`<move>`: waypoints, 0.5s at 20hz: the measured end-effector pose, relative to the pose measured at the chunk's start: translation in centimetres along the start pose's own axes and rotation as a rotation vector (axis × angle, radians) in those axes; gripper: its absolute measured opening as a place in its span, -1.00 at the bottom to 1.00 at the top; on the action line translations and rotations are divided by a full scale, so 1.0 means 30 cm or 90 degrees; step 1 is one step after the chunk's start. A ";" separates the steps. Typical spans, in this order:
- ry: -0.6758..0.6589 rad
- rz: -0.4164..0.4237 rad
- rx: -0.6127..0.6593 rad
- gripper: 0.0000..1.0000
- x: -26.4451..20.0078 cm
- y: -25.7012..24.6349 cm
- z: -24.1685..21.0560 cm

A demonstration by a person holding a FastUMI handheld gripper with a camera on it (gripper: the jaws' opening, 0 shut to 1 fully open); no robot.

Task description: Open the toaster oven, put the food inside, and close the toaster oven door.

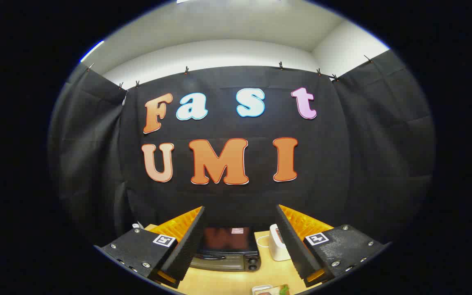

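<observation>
The toaster oven is a dark box with a glass door, standing on the wooden table ahead of and between my fingers. Its door looks shut, and two knobs sit at its lower right. A plate of food peeks in at the table's near edge, just right of the oven. My gripper hangs above the table, open wide, with nothing between its black ribbed fingers.
A small white appliance with a cord stands to the right of the oven, close to the right finger. Black cloth walls close the booth behind and on both sides.
</observation>
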State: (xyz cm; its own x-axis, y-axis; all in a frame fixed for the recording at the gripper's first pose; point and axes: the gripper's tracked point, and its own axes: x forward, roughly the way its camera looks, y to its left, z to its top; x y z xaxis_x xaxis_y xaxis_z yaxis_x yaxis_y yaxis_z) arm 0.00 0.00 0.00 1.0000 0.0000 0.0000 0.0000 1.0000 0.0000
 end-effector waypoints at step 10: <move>0.008 -0.040 -0.069 0.98 -0.040 0.039 0.002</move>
State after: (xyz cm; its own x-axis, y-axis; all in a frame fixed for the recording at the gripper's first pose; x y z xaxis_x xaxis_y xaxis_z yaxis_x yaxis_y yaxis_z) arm -1.21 1.17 0.06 0.9979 -0.0636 -0.0089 0.0623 0.9922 -0.1082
